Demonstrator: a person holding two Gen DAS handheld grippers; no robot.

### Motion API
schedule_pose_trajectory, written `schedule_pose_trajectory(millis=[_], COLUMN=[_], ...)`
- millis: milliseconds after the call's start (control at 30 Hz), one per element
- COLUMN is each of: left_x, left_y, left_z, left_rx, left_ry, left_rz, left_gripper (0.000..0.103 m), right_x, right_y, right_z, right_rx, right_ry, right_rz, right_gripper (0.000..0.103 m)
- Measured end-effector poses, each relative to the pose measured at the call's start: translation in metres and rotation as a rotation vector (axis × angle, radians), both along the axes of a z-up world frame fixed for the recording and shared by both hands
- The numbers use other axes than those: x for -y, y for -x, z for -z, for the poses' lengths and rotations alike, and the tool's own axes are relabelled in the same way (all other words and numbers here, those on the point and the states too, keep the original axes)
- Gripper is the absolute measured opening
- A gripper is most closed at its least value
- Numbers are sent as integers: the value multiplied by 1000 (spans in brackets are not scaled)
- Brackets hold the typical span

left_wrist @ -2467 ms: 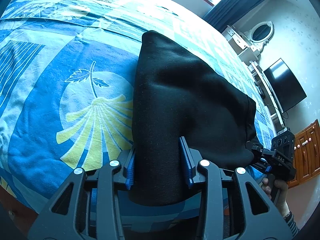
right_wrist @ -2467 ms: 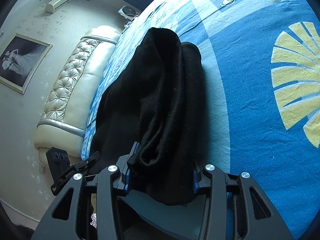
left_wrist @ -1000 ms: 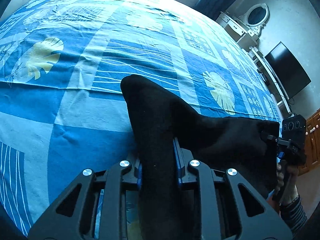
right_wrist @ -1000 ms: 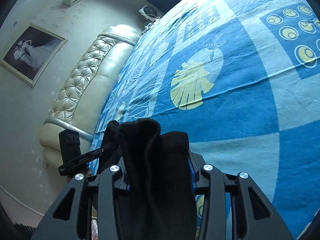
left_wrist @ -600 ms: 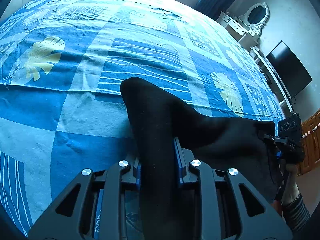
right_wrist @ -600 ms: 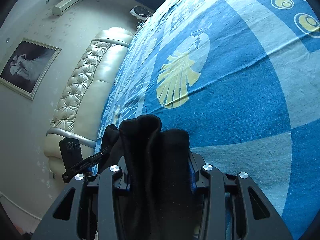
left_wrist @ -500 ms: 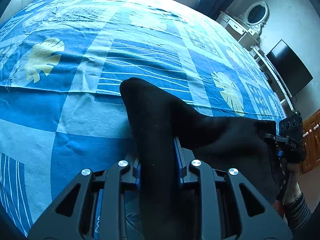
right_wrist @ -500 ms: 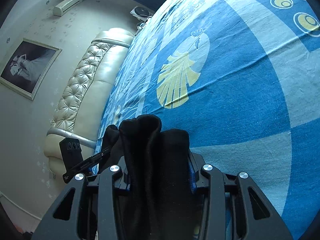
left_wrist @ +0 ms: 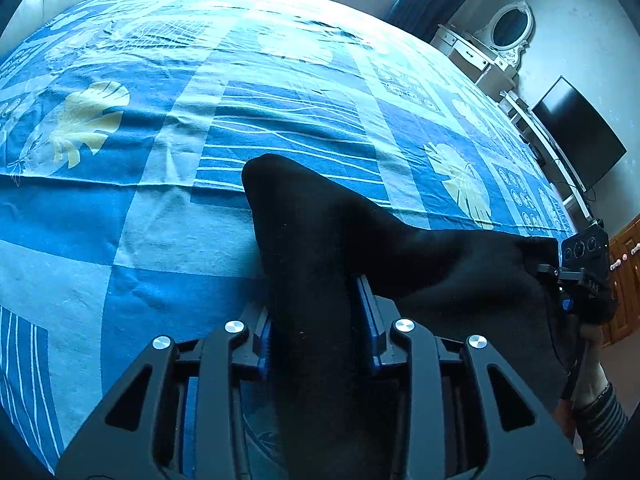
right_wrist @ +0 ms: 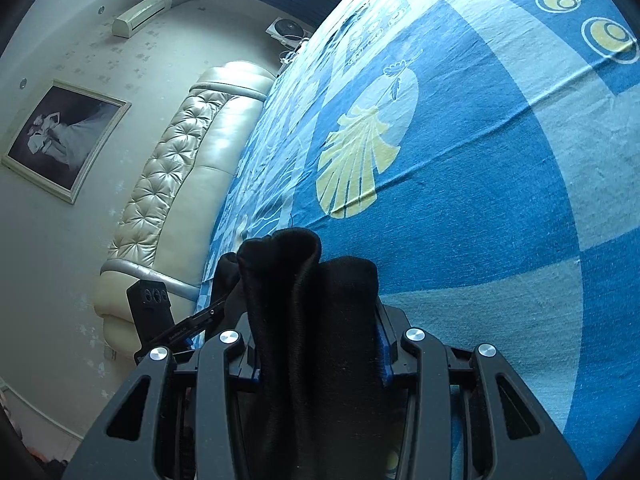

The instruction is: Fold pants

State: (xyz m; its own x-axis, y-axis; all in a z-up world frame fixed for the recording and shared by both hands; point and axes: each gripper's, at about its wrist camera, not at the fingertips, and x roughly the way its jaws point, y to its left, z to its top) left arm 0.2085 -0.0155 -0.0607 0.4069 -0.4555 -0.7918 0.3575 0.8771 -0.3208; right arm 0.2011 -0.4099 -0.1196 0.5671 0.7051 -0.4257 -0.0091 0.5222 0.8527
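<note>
The left gripper (left_wrist: 316,336), low in its frame, has just been opening its jaws, black cloth between them. The right gripper (right_wrist: 318,344) clamps cloth; a hand (left_wrist: 592,380) shows at lower right.

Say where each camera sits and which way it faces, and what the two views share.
Left wrist: sits on the left tool, looks down across the bed toward a TV; black pants lie between its pads, which have just been opening; the right tool and a hand show at right.
Right wrist: sits on the right tool, looks along the bed toward the headboard; it is shut on the pants; the left tool shows at left.
Shared: pants, bed, each other's tool.
</note>
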Motion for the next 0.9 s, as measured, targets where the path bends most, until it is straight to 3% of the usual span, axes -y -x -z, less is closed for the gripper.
schedule_pose_trajectory(millis=[67,133,300,567,900], left_x=[2,2,-4,-3,-12], left_y=[4,8,11,27,59], left_z=[-5,-8,-11,-18,-19], left_rx=[50,78,69,79,47], left_ry=[-52,-85,-69,-84,-78], left_rz=[-3,-16,-39,-41,-81], left_gripper=[53,62,68,79,80], right_x=[0,-2,-6,-3,-2], right_y=[1,3,11,25,52], right_z=[-3,-6,-15,-15,-15], right_rx=[8,20,49,37,11], right_ry=[-11,-13,-9,-15,-33], right_rz=[1,-3,-9,19,60], right_gripper=[47,57,74,75,76])
